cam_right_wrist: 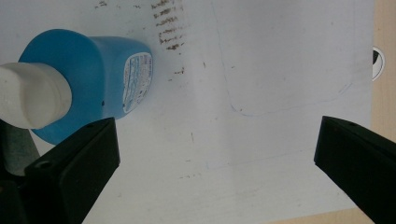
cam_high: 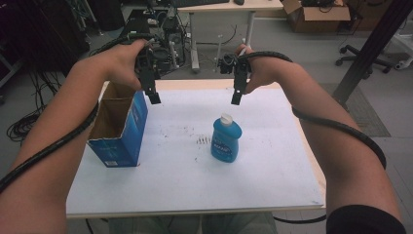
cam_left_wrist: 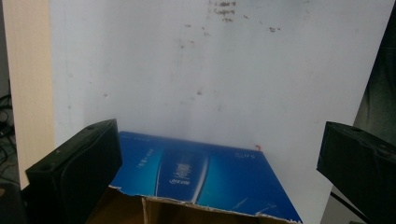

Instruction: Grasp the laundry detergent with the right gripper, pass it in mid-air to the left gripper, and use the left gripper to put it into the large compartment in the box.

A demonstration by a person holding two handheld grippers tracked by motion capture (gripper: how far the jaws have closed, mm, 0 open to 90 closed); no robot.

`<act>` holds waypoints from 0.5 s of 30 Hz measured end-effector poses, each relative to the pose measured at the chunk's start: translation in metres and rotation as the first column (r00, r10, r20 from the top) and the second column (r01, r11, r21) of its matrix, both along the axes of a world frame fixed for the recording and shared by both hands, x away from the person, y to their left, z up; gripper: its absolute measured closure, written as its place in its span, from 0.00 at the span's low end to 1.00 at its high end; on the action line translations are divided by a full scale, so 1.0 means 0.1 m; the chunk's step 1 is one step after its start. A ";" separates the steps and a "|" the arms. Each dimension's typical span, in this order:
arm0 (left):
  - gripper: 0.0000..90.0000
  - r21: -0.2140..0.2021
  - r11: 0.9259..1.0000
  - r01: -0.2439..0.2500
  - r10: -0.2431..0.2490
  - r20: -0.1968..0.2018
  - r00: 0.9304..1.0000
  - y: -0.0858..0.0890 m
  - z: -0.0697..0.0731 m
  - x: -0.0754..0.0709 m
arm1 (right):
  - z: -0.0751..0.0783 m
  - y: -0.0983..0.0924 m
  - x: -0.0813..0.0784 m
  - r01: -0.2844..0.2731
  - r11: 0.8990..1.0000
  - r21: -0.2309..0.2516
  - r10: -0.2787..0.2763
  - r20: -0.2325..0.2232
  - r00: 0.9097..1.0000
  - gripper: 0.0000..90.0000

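A blue bottle [cam_high: 226, 140] with a white cap stands upright near the middle of the white table [cam_high: 272, 165]. An open-topped blue cardboard box [cam_high: 120, 127] stands at the table's left side. My left gripper [cam_high: 153, 95] hangs above the box's far right corner, open and holding nothing; in the left gripper view the box's blue wall [cam_left_wrist: 205, 175] lies between and below the jaws. My right gripper [cam_high: 236, 97] hovers above the table behind the bottle, open, with nothing in it. In the right gripper view the bottle [cam_right_wrist: 93, 84] sits off to the left of the jaws.
Dark scuff marks [cam_high: 202, 140] lie on the tabletop left of the bottle. Beyond the table's far edge are a desk [cam_high: 221, 14], cables and equipment on the floor, a cardboard box [cam_high: 316, 17] and an office chair base [cam_high: 363, 61]. A dark post [cam_high: 372, 46] rises at right.
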State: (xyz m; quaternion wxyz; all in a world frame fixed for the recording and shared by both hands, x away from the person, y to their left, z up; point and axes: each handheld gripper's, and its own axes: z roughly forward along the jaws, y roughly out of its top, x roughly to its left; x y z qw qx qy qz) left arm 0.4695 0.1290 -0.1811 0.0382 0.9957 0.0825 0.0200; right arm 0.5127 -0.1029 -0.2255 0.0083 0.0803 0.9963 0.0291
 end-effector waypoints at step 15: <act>0.00 0.004 1.000 0.011 -0.011 -0.013 1.000 -0.02 -0.05 -0.04 | 0.09 -0.18 -0.02 0.028 1.000 0.001 -0.028 0.019 0.999 0.00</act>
